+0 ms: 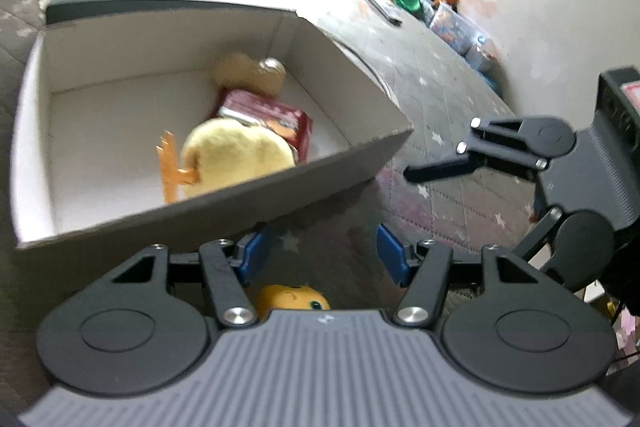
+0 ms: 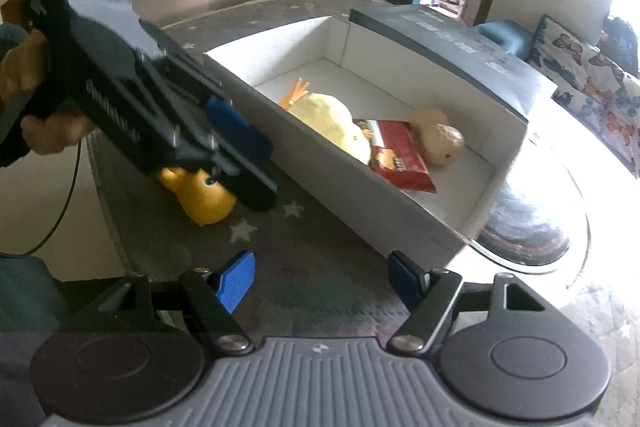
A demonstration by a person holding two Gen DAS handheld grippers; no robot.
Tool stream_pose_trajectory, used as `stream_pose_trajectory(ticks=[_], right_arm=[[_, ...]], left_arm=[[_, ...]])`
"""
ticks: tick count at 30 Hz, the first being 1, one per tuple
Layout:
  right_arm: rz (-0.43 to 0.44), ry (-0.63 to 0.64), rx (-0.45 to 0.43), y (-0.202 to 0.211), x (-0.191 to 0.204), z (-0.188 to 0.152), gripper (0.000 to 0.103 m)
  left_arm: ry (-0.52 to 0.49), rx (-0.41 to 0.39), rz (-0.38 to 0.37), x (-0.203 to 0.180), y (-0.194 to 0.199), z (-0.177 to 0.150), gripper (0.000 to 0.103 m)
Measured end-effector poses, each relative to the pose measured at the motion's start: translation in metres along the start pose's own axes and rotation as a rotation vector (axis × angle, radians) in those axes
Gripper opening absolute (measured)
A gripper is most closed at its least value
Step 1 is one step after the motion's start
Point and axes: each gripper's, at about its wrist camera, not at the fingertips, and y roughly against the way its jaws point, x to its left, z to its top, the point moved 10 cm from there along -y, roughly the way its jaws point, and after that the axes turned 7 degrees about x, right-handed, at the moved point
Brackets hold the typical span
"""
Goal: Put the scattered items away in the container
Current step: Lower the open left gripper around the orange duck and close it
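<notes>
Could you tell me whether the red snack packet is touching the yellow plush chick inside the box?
Touching: the right wrist view shows the red snack packet lying against the yellow plush chick.

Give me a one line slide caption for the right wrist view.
Left gripper open over a yellow toy beside the white box holding a plush chick and red snack packet.

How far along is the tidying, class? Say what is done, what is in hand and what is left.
Done: a yellow plush chick, a red snack packet and a tan soft toy lie in the white box. In hand: nothing; the left tool hangs open over the yellow toy, and the right tool is open and empty. Left: that yellow toy, on the mat beside the box.
</notes>
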Motion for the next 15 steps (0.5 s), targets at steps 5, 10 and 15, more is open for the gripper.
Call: stream_pose_trajectory(ticks=[5,10,15], right_arm=[[0.027,0.032,-0.005,-0.006,0.013,0.007,0.075],[0.047,0.059,-0.003,-0.017,0.022,0.015,0.075],[0.065,0.07,-0.004,-0.024,0.027,0.022,0.075]], left_arm=[[0.016,-0.048,0.041,0.012,0.026,-0.001,0.06],[0.05,-0.07,0.085,0.029,0.051,-0.01,0.061],[0.068,-0.07,0.11,0.04,0.066,-0.023,0.061]])
